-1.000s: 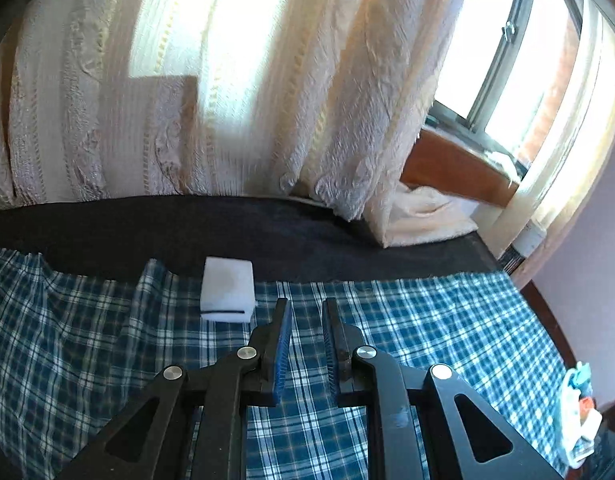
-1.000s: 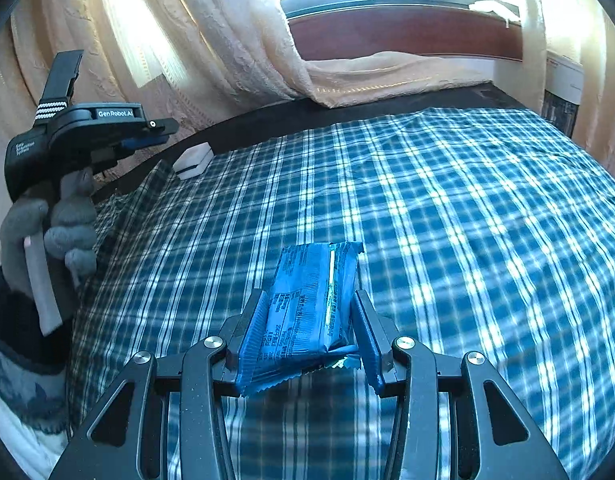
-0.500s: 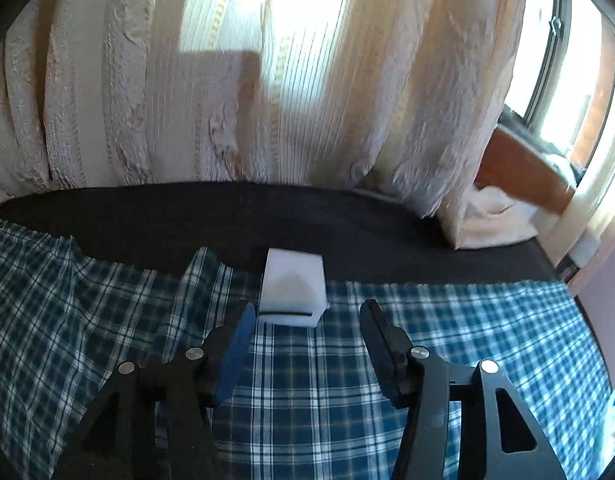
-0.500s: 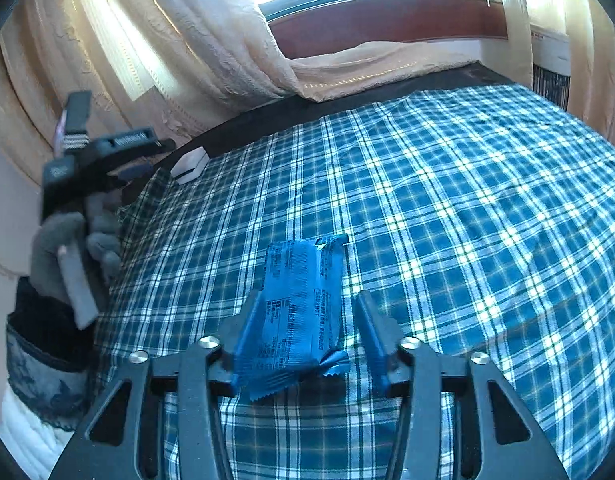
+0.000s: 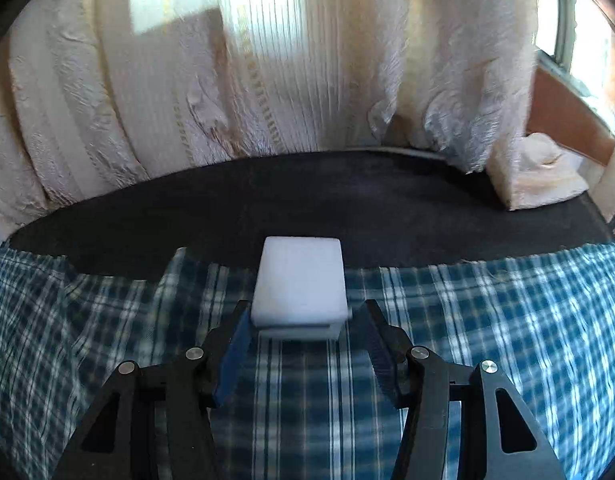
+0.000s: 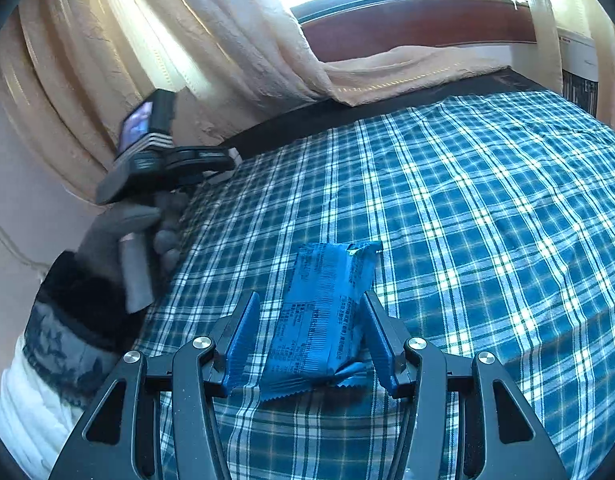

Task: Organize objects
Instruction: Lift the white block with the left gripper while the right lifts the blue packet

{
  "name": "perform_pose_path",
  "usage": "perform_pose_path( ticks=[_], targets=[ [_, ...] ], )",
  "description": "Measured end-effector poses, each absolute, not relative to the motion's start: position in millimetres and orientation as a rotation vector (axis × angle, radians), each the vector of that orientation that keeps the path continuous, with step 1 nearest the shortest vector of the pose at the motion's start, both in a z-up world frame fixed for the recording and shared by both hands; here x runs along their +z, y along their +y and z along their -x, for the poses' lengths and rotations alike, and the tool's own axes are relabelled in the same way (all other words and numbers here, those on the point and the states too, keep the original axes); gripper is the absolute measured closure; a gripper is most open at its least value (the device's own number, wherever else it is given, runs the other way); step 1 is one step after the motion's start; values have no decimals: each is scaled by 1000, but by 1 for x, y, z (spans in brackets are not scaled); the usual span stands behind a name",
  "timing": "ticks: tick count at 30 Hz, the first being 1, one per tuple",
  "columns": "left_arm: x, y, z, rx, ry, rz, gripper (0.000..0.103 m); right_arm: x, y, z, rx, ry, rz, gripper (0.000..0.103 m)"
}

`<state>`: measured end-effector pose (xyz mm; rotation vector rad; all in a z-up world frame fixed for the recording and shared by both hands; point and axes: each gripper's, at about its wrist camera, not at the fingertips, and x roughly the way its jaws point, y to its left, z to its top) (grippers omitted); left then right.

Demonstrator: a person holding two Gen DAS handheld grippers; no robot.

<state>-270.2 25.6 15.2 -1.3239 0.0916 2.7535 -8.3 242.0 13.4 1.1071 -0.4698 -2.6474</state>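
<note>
Bed with a blue plaid cover, two small things lying on it

The blue-and-white plaid cloth (image 6: 467,220) is spread over a dark mattress (image 5: 347,208), leaving a bare dark strip along the far edge by the curtains. A white block (image 5: 299,284) sits at the cloth's far edge, and a blue snack packet (image 6: 327,312) lies flat nearer.

White blocks (image 5: 300,285): one
Blue snack packets (image 6: 325,316): one
Grippers: two, left gripper (image 5: 303,330), right gripper (image 6: 309,326)
Gloved hands (image 6: 119,236): one
</note>
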Motion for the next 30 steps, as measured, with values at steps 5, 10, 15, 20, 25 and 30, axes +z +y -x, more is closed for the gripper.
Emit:
perform_pose_path(
  ticks=[5, 10, 15, 20, 25, 30],
  targets=[
    [10, 25, 291, 2763, 65, 1391, 51, 14, 242, 8, -2632, -477, -1096, 50],
    [13, 30, 295, 2754, 80, 1419, 57, 14, 240, 6, -2628, -465, -1094, 50],
    [28, 34, 280, 2748, 93, 1365, 57, 14, 240, 6, -2631, -467, -1102, 50],
    [53, 40, 249, 2749, 105, 1265, 57, 13, 242, 8, -2636, -469, -1117, 50],
    [70, 58, 209, 2716, 89, 1182, 57, 11, 241, 10, -2639, -453, -1153, 46],
    [83, 64, 169, 2708, 74, 1116, 57, 11, 234, 14, -2665, -384, -1202, 46]
  ],
)
